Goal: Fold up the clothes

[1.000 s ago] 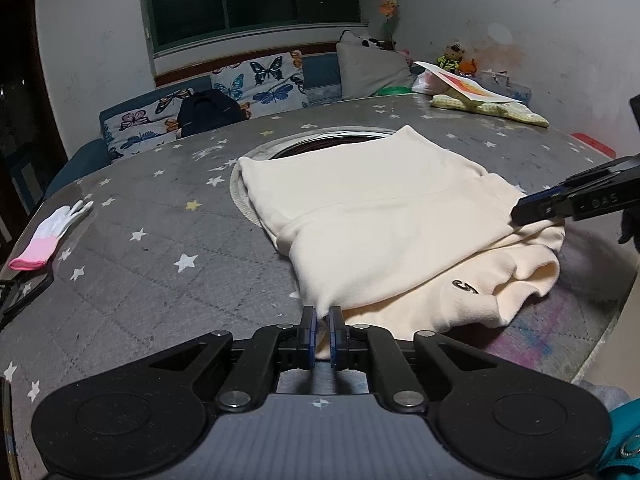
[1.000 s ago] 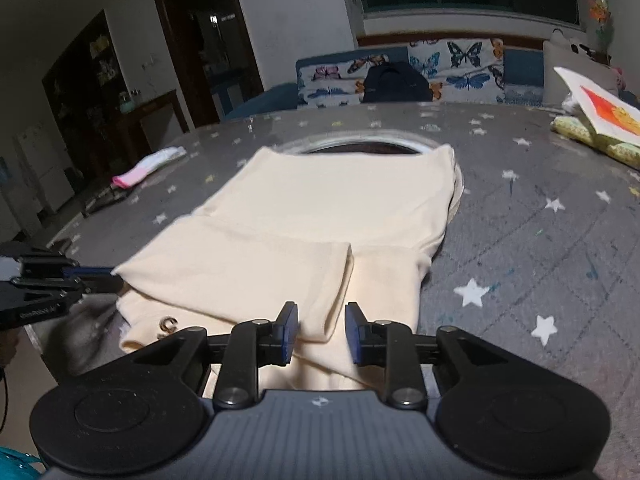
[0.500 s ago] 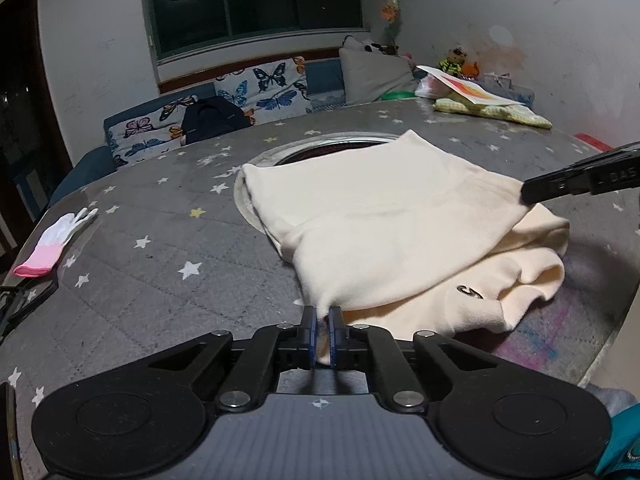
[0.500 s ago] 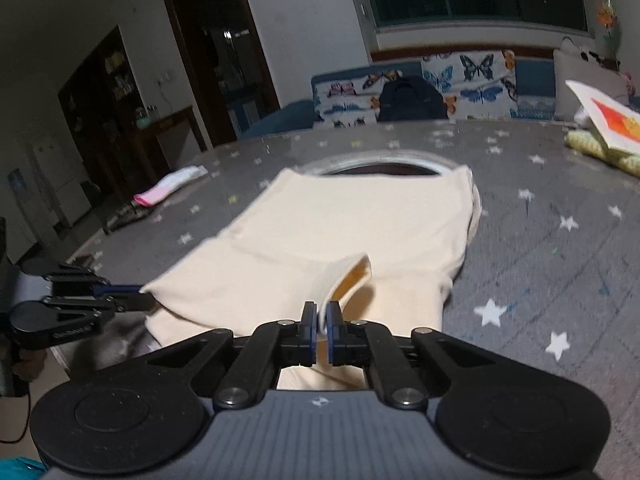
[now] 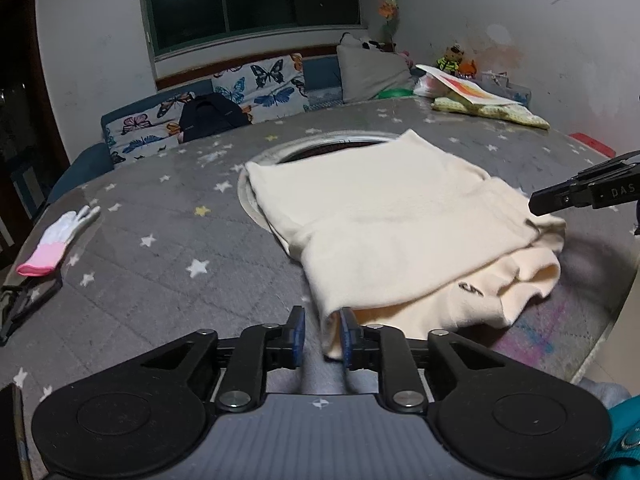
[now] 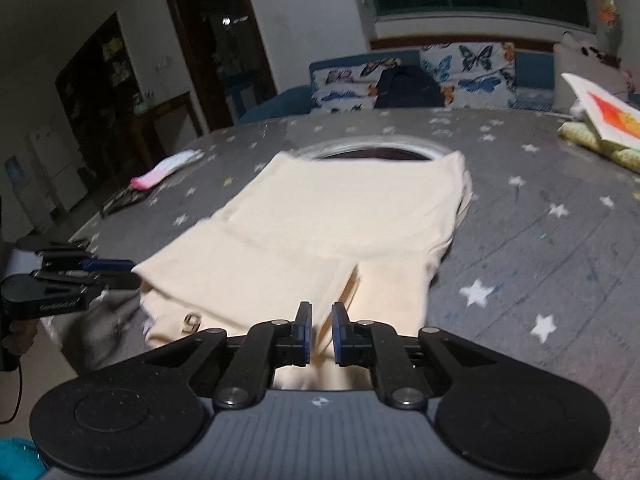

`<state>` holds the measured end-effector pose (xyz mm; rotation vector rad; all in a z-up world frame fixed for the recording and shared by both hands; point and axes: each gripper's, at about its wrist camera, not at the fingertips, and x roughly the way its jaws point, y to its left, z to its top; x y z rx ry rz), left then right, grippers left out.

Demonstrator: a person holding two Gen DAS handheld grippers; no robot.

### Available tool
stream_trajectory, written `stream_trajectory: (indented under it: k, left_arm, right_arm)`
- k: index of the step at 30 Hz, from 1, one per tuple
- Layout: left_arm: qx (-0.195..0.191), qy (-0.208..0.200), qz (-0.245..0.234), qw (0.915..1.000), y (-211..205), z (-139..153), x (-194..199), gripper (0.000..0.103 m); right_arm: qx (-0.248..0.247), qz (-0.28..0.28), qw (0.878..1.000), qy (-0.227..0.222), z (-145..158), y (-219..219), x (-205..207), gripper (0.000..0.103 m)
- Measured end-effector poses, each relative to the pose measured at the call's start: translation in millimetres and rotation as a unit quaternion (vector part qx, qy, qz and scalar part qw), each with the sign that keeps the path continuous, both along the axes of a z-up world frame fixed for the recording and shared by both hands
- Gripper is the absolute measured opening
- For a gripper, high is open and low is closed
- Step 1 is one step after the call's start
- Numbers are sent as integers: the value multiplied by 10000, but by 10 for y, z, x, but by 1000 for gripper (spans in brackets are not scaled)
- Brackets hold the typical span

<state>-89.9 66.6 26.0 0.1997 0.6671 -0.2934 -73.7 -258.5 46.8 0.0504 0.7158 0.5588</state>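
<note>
**Both grippers parted at the near edge of the folded cream garment**

The left gripper (image 5: 322,334) has its blue-padded jaws parted, with the near corner of the cream knitted garment (image 5: 392,232) lying in the gap, against the right-hand pad; nothing is pinched. The right gripper (image 6: 321,334) also stands released, its jaws a small way apart over the garment's near edge, the cloth beneath them and not clamped.

The cream garment lies folded in layers on the grey star-printed quilted table cover (image 5: 160,264), its upper layer flat, a lower layer bulging out at the near side with a small dark mark on it. Its far edge overlaps the round metal-rimmed opening (image 5: 320,148) in the middle of the table.

Well to the left on the cover lies a white glove with a pink cuff (image 5: 56,240). At the far right sits a yellow-green patterned cloth (image 5: 492,112) under a sheet with orange print (image 5: 468,88). Behind the table stands a blue sofa with butterfly-print cushions (image 5: 256,88).
</note>
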Motion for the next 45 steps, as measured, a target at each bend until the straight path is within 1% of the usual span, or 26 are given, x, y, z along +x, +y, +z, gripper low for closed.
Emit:
stream_trajectory:
  k: [3,5,7,9,16,19,21,23,29,33,36,39,45]
  left_arm:
    - [-140,-24,0,9999,-4,77,61,21]
    - [-219,-40,-45,9997,-31,126,109,24]
    - [-302,-69,-104,9995,-44,172,136,34]
    - [-346,-104,-148,9992,-47,209,150,36]
    - [-521,-68,-229,9984,-126,226,345,36]
    - [-738,29,-195,9971,-173,176,525,36]
    - [-908,99,-153,9957,-193,139,639,36]
    - [-982,148,-120,9950,-218,102,729,36]
    - [-831,460,156,9954,-155,-99,877,35]
    - [-845,433,205,9953,-89,-124,838,35]
    - [-758,354,186,9963,-124,-75,810,36]
    - [-803,252,107,9964,-176,-23,818,36]
    - [-775,424,137,9960,-204,-135,957,36]
  right_arm:
    - [38,-33,10000,-78,28,15,65,12]
    - [57,-9,9999,-121,31,54,98,17]
    - [65,42,9999,-154,26,94,125,18]
    - [65,77,9998,-172,18,127,158,19]
    - [54,123,9998,-154,-38,218,286,23]
    - [24,151,9998,-141,-81,272,329,29]
    - [-1,163,9998,-129,-108,292,351,29]
    - [-32,164,9998,-110,-139,311,373,29]
    - [-112,194,9997,-36,-215,335,396,32]
    - [-189,246,9995,-64,-214,345,376,32]
    - [-221,283,9992,-156,-171,376,354,36]
    - [-221,314,9991,-194,-157,402,362,39]
    - [-245,300,9992,-104,-215,409,375,39]
